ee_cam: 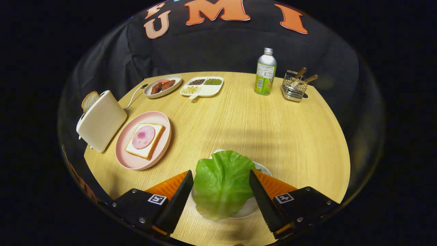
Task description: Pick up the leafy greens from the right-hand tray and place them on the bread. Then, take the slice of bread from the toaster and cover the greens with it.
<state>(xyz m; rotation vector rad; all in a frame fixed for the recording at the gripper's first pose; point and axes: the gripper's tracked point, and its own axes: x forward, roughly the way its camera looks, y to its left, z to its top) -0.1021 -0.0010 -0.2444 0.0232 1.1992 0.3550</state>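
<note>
**Greens not yet lifted, both steps still ahead**

My claw (221, 181) is spread wide, one finger on either side of the greens (222, 184), with a clear gap between each finger and the leaf. I grip nothing. The leaf lies flat on its white tray (251, 208), right between my fingers, and part of it hangs over the tray's near rim.

Off to my left, on the table (259, 130), the pink plate (136, 162) holds the bread (146, 140) with a round slice of ham (143, 137) on top. No greens are on it. Beside the plate stands the toaster (101, 120), and the second slice (89, 100) pokes up out of its slot, untouched.

So, as I judge it, nothing of the task is done. I am lined up for the first grasp: close on the leaf, carry it over to the plate and lay it on the ham. After that comes the toaster slice, which must go on top of the greens.
</note>
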